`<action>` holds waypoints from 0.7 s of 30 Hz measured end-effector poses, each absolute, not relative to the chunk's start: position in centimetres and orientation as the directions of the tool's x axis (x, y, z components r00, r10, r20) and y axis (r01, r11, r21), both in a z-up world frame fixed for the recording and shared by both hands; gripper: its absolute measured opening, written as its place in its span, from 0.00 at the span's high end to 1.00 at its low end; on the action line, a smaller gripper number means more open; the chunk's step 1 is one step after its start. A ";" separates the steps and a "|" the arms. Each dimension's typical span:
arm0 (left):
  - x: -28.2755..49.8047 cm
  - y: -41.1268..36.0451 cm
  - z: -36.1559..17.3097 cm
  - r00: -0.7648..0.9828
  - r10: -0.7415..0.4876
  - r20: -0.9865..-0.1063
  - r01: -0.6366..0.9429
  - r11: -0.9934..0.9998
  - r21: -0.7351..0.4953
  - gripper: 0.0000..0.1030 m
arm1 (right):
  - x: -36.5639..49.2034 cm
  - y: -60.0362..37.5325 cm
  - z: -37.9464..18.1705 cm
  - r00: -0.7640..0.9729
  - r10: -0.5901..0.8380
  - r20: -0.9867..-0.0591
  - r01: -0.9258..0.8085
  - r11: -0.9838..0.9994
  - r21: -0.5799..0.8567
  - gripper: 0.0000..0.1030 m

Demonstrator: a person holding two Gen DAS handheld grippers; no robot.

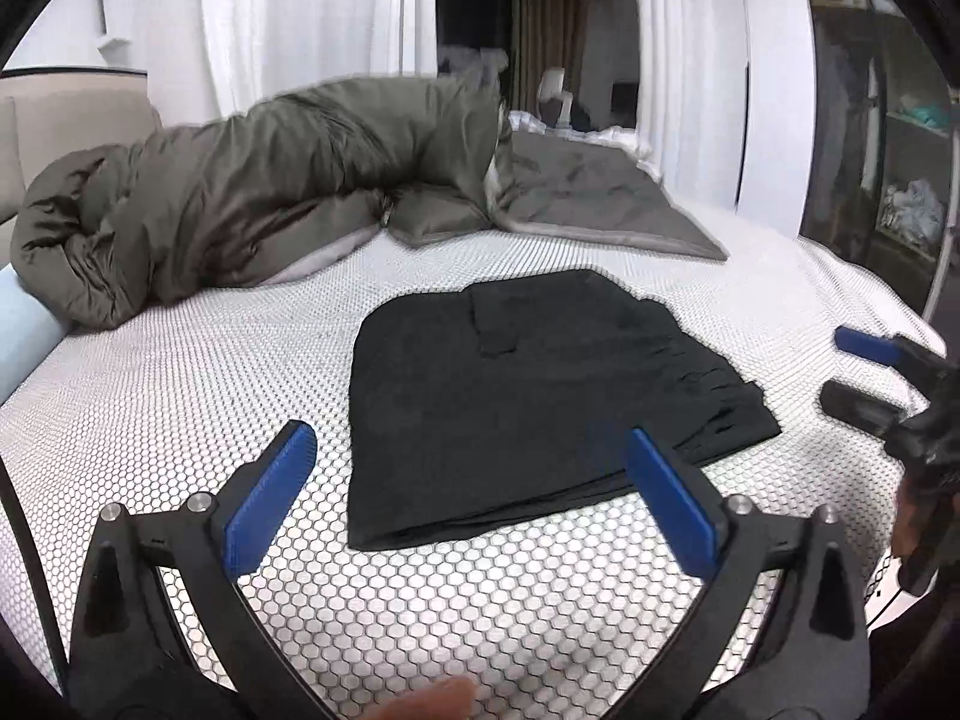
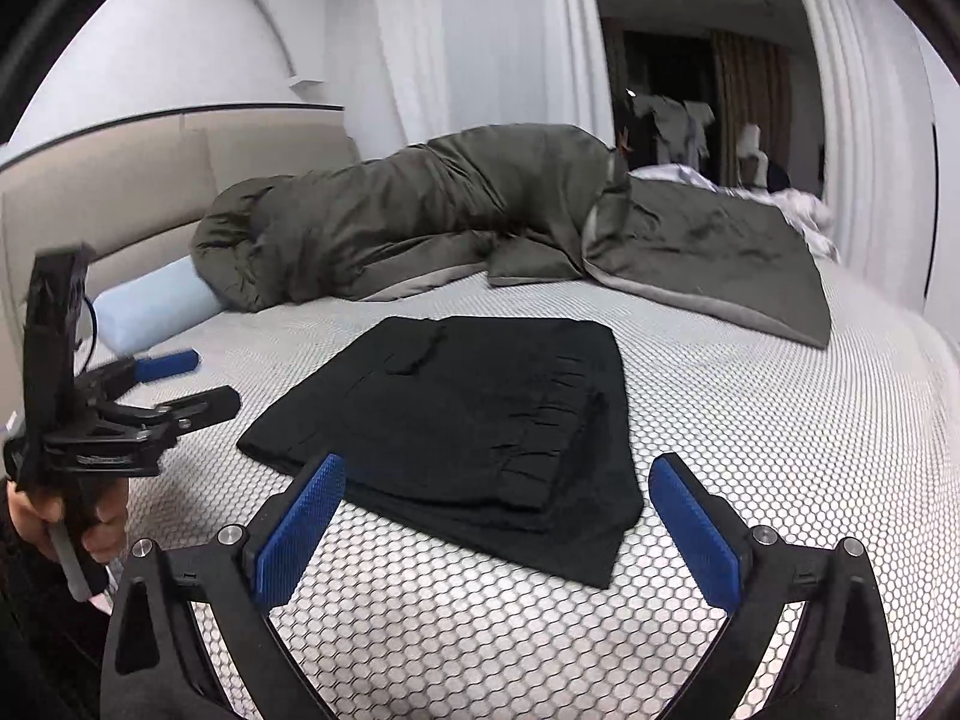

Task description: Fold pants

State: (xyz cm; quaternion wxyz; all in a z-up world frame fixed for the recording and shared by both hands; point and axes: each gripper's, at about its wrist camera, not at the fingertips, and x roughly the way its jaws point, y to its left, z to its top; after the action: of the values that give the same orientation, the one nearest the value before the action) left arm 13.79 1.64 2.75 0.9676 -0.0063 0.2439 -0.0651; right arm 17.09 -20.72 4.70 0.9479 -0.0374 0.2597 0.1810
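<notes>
We hold both grippers above the bed, and the black pants [image 1: 528, 396] lie between and ahead of us as a compact folded stack on the honeycomb-patterned mattress cover [image 1: 180, 420], well apart from the olive duvet [image 1: 240, 204] bunched toward the headboard [image 2: 120, 180]. Our left gripper [image 1: 471, 495] stands wide with nothing between its blue pads [image 1: 270, 498], and our right gripper [image 2: 495, 531] is spread just as wide and just as empty; neither touches the cloth. From the lie of the layers we judge the folding close to done (the edges stack fairly squarely, though the lowest layer juts out at the near corner in the right wrist view). The fabric looks soft, limp and light, so it should drape and slump if lifted by one point and would likely slide out of square under a careless tug. If another fold or a tidy-up is wanted, we would pinch the near edge at its two corners, taking all layers together, and carry them over evenly.
</notes>
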 end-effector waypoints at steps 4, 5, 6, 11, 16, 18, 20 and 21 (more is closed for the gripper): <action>12.1 1.4 3.0 0.889 -0.128 -0.440 0.125 0.992 -0.035 0.01 | 16.2 -20.2 4.3 0.799 0.325 -0.506 -0.382 0.924 -0.010 0.00; 11.6 1.4 3.0 0.889 -0.128 -0.439 0.126 0.991 -0.033 0.01 | 16.2 -20.0 4.2 0.799 0.326 -0.505 -0.382 0.924 -0.009 0.00; 11.4 1.3 3.0 0.888 -0.130 -0.440 0.129 0.991 -0.032 0.01 | 16.2 -19.9 4.1 0.798 0.332 -0.502 -0.384 0.923 -0.001 0.00; 11.5 0.9 2.5 0.888 -0.124 -0.443 0.131 0.991 -0.015 0.01 | 17.0 -19.5 4.0 0.794 0.349 -0.498 -0.394 0.919 0.017 0.00; 12.6 1.3 1.7 0.876 -0.114 -0.468 0.113 0.993 -0.031 0.01 | 17.0 -19.3 4.0 0.791 0.360 -0.494 -0.404 0.915 0.020 0.00; 12.9 1.5 1.5 0.875 -0.107 -0.473 0.104 0.994 -0.032 0.01 | 17.0 -19.4 3.9 0.793 0.361 -0.491 -0.402 0.915 0.023 0.00; 13.2 1.7 1.4 0.874 -0.102 -0.475 0.098 0.995 -0.034 0.01 | 17.2 -19.6 3.9 0.792 0.361 -0.492 -0.399 0.916 0.030 0.00; 13.2 1.8 1.3 0.874 -0.101 -0.474 0.096 0.995 -0.036 0.01 | 17.2 -19.7 3.9 0.791 0.364 -0.491 -0.400 0.916 0.034 0.00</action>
State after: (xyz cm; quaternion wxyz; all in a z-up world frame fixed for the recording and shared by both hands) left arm 13.25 1.78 1.34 0.9681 -0.0054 0.2453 -0.0510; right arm 17.20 -19.75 3.89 0.9457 -0.0357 0.2522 0.2018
